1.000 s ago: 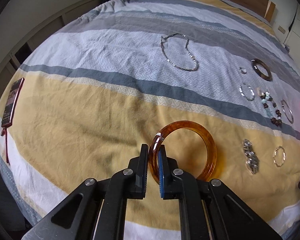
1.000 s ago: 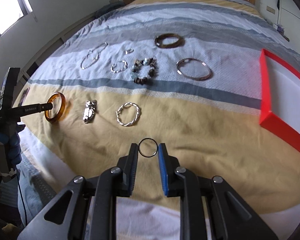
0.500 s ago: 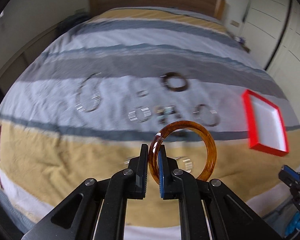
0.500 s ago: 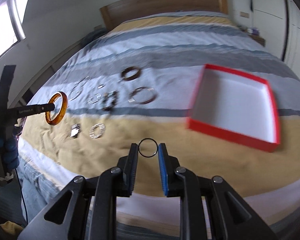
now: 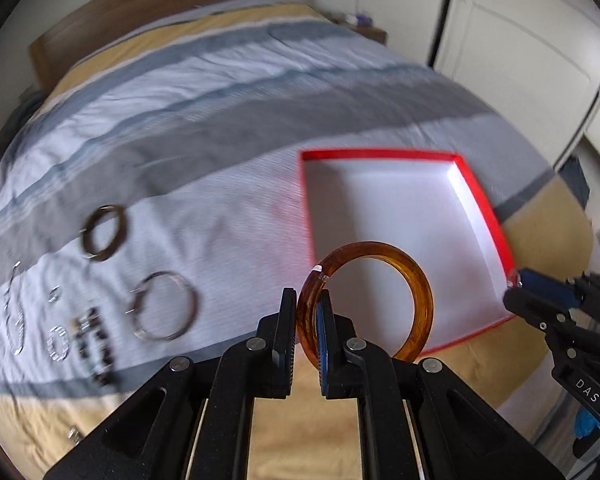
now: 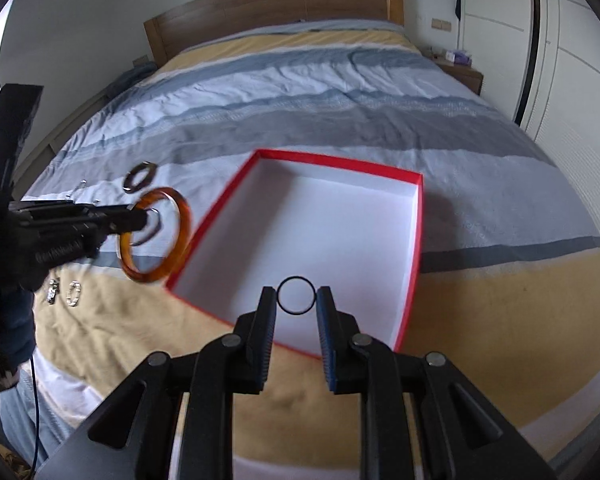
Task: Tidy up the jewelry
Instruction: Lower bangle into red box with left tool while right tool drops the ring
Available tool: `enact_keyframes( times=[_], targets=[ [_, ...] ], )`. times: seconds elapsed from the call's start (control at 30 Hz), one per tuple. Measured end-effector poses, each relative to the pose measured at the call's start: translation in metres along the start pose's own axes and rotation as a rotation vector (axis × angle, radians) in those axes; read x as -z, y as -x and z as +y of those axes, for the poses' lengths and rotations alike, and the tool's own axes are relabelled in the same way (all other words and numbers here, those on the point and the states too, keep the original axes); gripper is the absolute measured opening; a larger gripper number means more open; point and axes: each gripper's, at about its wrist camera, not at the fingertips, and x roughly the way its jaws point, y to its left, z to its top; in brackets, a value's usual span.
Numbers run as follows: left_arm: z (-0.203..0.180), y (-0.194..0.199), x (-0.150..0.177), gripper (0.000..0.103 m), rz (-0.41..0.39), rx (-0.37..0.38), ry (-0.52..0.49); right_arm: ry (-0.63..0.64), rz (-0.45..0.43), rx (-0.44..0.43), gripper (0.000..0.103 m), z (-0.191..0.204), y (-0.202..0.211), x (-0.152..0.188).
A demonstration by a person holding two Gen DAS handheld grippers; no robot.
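Two grippers are before us, above a wide bed (image 6: 340,92) with a striped cover in grey, white and yellow cloth, a little wrinkled. On this cover lies a shallow red box (image 6: 414,248), rectangular, with a white smooth inside, and we see nothing in it. Our left gripper (image 5: 307,312) is closed tightly on an amber bangle (image 5: 420,292), a thick, glossy, half-transparent ring; the pads pinch its left side, so the ring stands on edge and reaches to the right, in front of the near corner of the box. In the right wrist view this gripper comes in from the left, beside the left wall of the box. Our right gripper (image 6: 296,300) points down toward the near part of the box, and it holds a thin black ring (image 6: 296,295) between its fingertips, the jaws only a little apart, as wide as the ring. To the left of the box, more jewelry lies on the cover: a dark brown bangle (image 5: 105,233), a thin metal bangle (image 5: 165,306) and some smaller silver pieces (image 5: 58,338), which are too blurred to tell exactly.
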Motion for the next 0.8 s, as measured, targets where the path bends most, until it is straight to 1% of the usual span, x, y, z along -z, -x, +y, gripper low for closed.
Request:
enact_keyframes(
  times=[0.13,0.3,0.37,0.43,0.5,0.67,0.73,0.8],
  targets=[
    [-0.019,-0.034,-0.003,0.009,0.054,-0.010,-0.056,0.033,0.062,-0.004,0.019,-0.008,-0.030,-0.001],
    [-0.030,-0.069,-0.003,0.009,0.124,-0.034,-0.090,0.083,0.129,-0.003,0.019,-0.012,-0.059,-0.003],
    [-0.033,-0.080,0.002,0.009,0.162,-0.045,-0.091,0.103,0.158,-0.006,0.019,-0.012,-0.069,-0.003],
    [-0.032,-0.090,0.005,0.011,0.203,-0.073,-0.073,0.123,0.188,-0.004,0.019,-0.010,-0.077,-0.001],
    [-0.029,-0.091,0.006,0.012,0.208,-0.074,-0.045,0.144,0.209,0.012,0.020,-0.008,-0.082,0.002],
    [-0.026,-0.089,0.014,0.012,0.231,-0.119,0.010,0.122,0.214,-0.011,0.020,-0.012,-0.082,0.004],
    [-0.022,-0.085,0.020,0.012,0.239,-0.135,0.038,0.130,0.223,0.002,0.020,-0.011,-0.081,0.005],
    [-0.018,-0.080,0.026,0.012,0.249,-0.150,0.057,0.133,0.232,-0.011,0.020,-0.009,-0.080,0.007]
  ],
)
